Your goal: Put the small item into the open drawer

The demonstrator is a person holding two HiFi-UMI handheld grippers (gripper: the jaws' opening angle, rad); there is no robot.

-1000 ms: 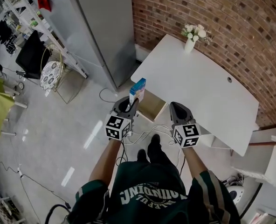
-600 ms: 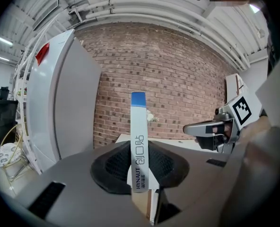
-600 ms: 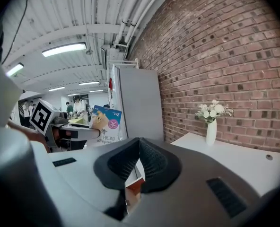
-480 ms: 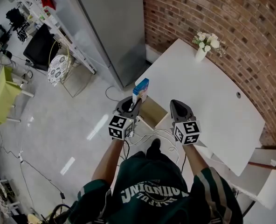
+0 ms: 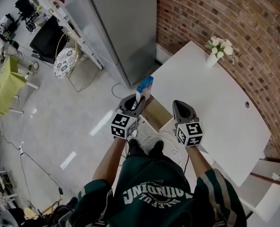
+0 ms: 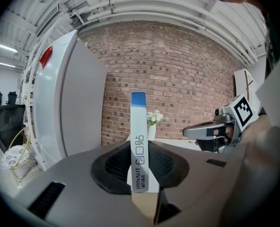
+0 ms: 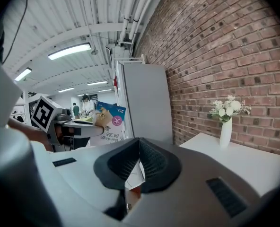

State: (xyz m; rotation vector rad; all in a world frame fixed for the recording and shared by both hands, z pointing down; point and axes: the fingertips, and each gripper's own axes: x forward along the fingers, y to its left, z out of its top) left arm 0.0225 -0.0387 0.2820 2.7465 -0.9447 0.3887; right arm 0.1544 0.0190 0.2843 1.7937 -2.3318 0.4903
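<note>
The small item is a white and blue bandage box (image 5: 144, 86); my left gripper (image 5: 138, 102) is shut on its lower end and holds it upright. In the left gripper view the box (image 6: 138, 117) shows edge-on between the black pads (image 6: 112, 167) of the left gripper (image 6: 140, 150). The open drawer (image 5: 157, 113), wooden inside, juts from under the white table (image 5: 215, 108), just beyond and between both grippers. My right gripper (image 5: 179, 106) hovers at the drawer's right side, shut and empty. In the right gripper view its tips (image 7: 139, 141) meet, and the box (image 7: 107, 122) shows at the left.
A vase of white flowers (image 5: 219, 48) stands at the table's far corner by the brick wall (image 5: 234, 18). A tall grey cabinet (image 5: 126, 22) stands left of the table. White cables (image 5: 152, 138) lie on the floor by the person's feet. Shelving and chairs fill the far left.
The person has come closer to the table, carrying both grippers forward. The drawer now lies nearer to the gripper tips. The box stays held in the left gripper.
</note>
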